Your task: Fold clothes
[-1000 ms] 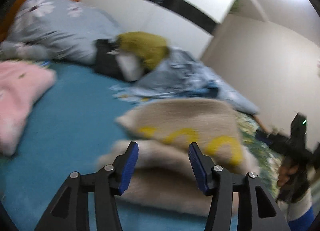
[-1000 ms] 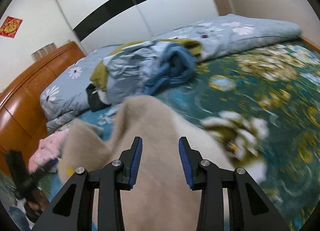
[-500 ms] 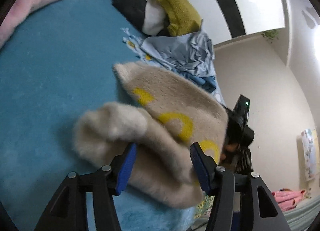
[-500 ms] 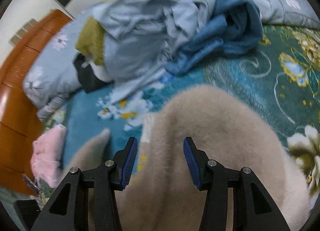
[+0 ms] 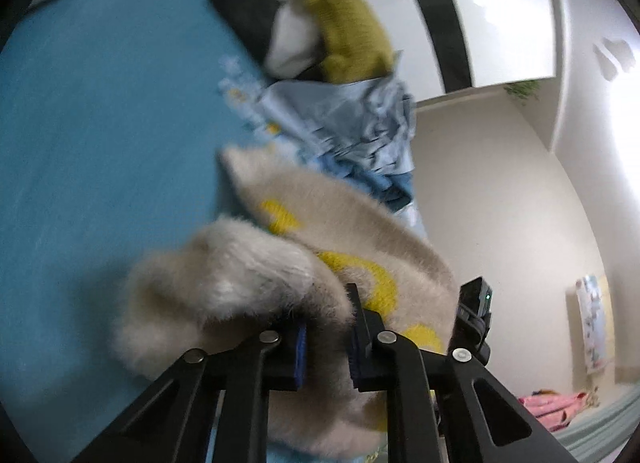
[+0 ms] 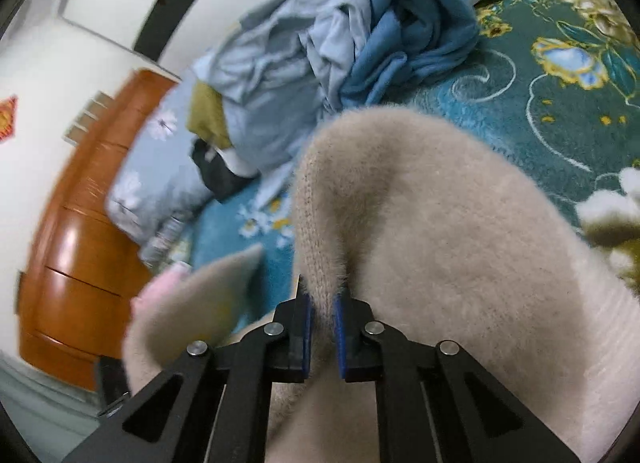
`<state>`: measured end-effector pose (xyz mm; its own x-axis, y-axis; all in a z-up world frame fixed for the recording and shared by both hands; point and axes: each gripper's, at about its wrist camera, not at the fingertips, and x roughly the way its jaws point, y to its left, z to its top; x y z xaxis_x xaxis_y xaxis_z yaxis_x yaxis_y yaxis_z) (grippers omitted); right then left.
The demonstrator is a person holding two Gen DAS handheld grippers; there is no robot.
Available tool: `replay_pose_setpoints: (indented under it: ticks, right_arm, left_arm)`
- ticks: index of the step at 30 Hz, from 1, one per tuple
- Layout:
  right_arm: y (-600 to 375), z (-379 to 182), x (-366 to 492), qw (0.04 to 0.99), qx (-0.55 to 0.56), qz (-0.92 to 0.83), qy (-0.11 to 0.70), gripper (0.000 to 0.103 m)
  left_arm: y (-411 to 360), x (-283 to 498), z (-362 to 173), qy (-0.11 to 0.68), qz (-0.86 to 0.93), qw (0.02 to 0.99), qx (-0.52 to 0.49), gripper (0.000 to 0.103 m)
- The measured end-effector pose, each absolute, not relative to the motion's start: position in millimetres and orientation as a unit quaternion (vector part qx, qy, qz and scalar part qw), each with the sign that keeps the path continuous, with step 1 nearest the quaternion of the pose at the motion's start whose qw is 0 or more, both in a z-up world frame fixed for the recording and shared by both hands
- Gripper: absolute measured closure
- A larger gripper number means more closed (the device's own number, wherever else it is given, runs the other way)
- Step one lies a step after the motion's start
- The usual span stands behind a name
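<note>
Pinching the fuzzy beige sweater (image 5: 256, 275), the left gripper (image 5: 326, 337) has just closed on a fold; the right gripper (image 6: 322, 323) likewise clamps a ridge of it. Beyond lies the teal bedspread (image 5: 92, 135). Only the right view shows the wooden headboard (image 6: 76, 247).

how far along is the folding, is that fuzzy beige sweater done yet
Not done. In hand: the left tool and right tool have both just closed and now pinch the fuzzy beige sweater with yellow markings, which is bunched and doubled over, not flat. Nothing visible looks neatly folded. Left: finishing this sweater, then the rumpled pile of light blue and darker blue clothes and the olive-yellow knit garment behind it.
</note>
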<state>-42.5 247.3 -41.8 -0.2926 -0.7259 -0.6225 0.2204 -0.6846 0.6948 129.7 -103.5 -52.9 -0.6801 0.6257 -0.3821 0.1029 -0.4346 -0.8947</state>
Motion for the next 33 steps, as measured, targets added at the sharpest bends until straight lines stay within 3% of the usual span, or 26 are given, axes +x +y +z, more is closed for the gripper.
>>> replay_pose_setpoints:
  ticks: [5,11,13,16,19,27,29,33]
  right_arm:
    - [267,23,-71,0.308,0.439,-0.800,-0.270,0.094]
    - [286,180,-73,0.335,0.279,-0.868,-0.239,0.094]
    - [292,221,-53,0.349,0.227,-0.882,-0.222,0.094]
    - [303,233,-17,0.364,0.187,-0.889,-0.205,0.094]
    - [312,191,11,0.354,0.210,-0.892,-0.189,0.093]
    - [353,-39,51,0.275,0.411,-0.828,-0.265,0.093]
    - [360,-73,59,0.258,0.436,-0.813,-0.287,0.093]
    - [365,-99,72,0.254,0.441,-0.798,-0.324,0.093]
  left_arm:
    - [-98,71,20,-0.477,0.799,0.220,-0.294,0.089]
    - [-92,39,159,-0.417,0.841,0.308,-0.152,0.089]
    - [-92,48,186,-0.400,0.846,0.330,-0.126,0.089]
    - [-88,63,179,-0.368,0.854,0.343,-0.133,0.089]
    - [-78,78,130,-0.345,0.858,0.333,-0.184,0.089]
    - [-47,132,-64,-0.383,0.793,0.278,-0.385,0.089]
    - [-47,144,-89,-0.396,0.779,0.266,-0.407,0.089]
    - [-49,158,-91,-0.406,0.781,0.256,-0.398,0.089]
